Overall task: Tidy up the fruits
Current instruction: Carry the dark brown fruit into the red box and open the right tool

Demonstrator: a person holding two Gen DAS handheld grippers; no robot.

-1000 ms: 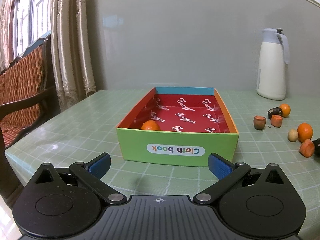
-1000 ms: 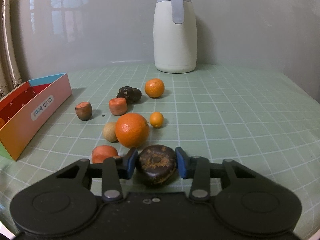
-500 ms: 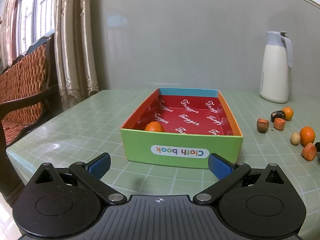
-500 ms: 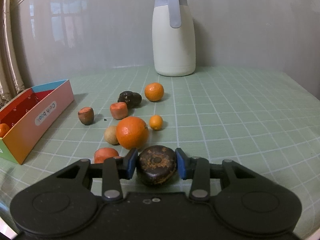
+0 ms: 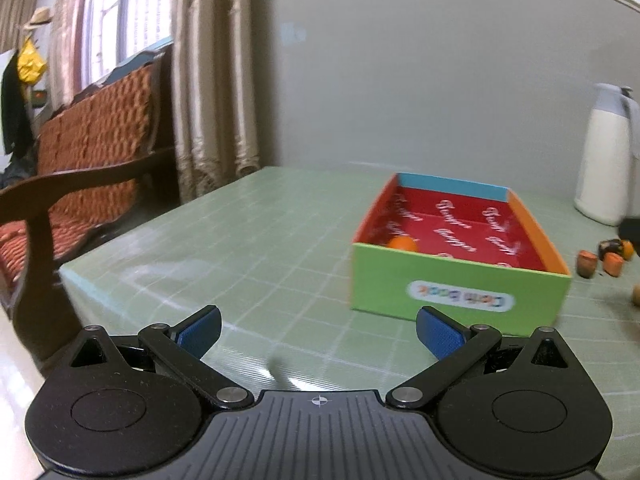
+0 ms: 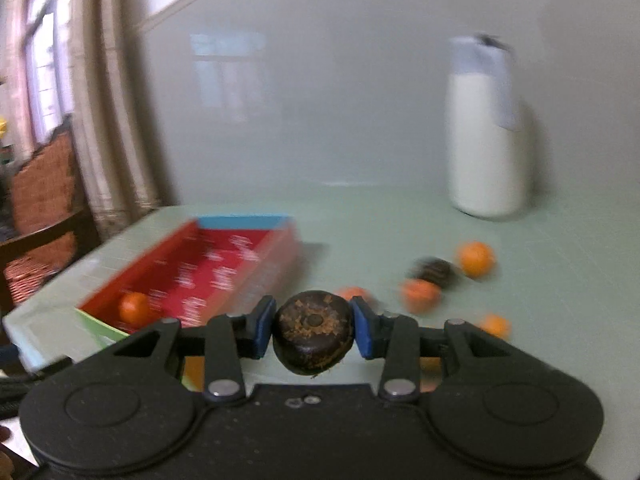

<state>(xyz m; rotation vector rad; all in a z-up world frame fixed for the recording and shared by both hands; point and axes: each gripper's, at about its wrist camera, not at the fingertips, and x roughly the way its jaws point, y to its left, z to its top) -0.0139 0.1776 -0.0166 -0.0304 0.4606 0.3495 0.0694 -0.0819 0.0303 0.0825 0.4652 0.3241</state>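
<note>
My right gripper is shut on a dark brown round fruit, held above the table. Beyond it to the left lies the open box with a red floor, one orange in its near corner. Loose fruit stays on the table at the right: an orange, a dark fruit and smaller orange pieces. My left gripper stands open over bare table, left of the box; the same orange shows inside it.
A white jug stands at the back right near the wall. A wooden chair with orange upholstery and curtains are off the table's left edge. The green tiled tabletop ends close on the left.
My right gripper has risen and swung left with the dark fruit, bringing the box's inside into view. My left gripper has shifted left, so the box now sits to its right.
</note>
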